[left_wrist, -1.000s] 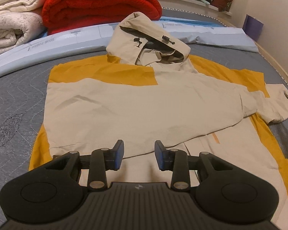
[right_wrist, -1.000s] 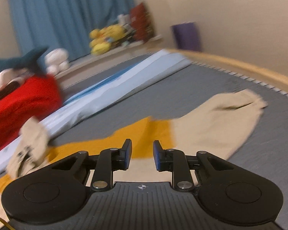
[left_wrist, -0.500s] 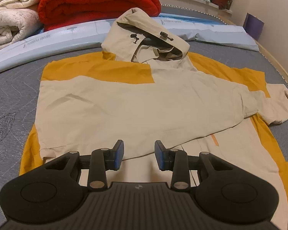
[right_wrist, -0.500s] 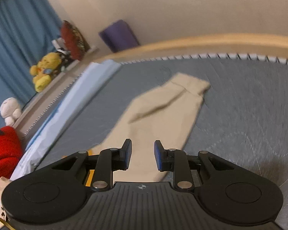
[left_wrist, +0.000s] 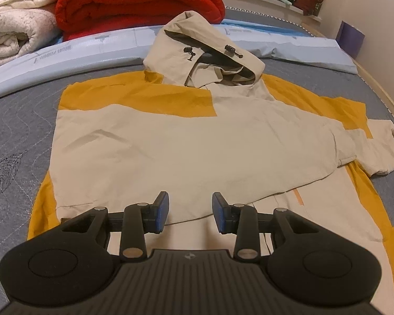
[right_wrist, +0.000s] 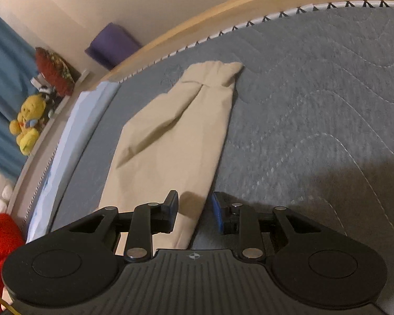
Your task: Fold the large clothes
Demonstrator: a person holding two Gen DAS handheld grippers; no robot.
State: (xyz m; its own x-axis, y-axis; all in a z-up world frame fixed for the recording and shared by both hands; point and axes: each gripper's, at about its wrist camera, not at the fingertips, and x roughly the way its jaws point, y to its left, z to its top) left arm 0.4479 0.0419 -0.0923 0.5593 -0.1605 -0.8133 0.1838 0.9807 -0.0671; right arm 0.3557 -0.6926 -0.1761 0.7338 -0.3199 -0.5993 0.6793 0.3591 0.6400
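The left gripper (left_wrist: 187,211) hangs with jaws apart and empty over the near hem of the jacket (left_wrist: 186,144), likely waiting its turn. The right gripper (right_wrist: 194,212), jaws also parted and holding nothing, straddles the near right edge of the outstretched sleeve (right_wrist: 170,136), apparently lining up a pinch. The beige-and-yellow jacket lies flat across the grey mattress (right_wrist: 315,105), one sleeve folded over the chest, hood (left_wrist: 202,55) at the far end. The right sleeve's cuff (right_wrist: 218,74) points towards the wooden bed frame (right_wrist: 249,2).
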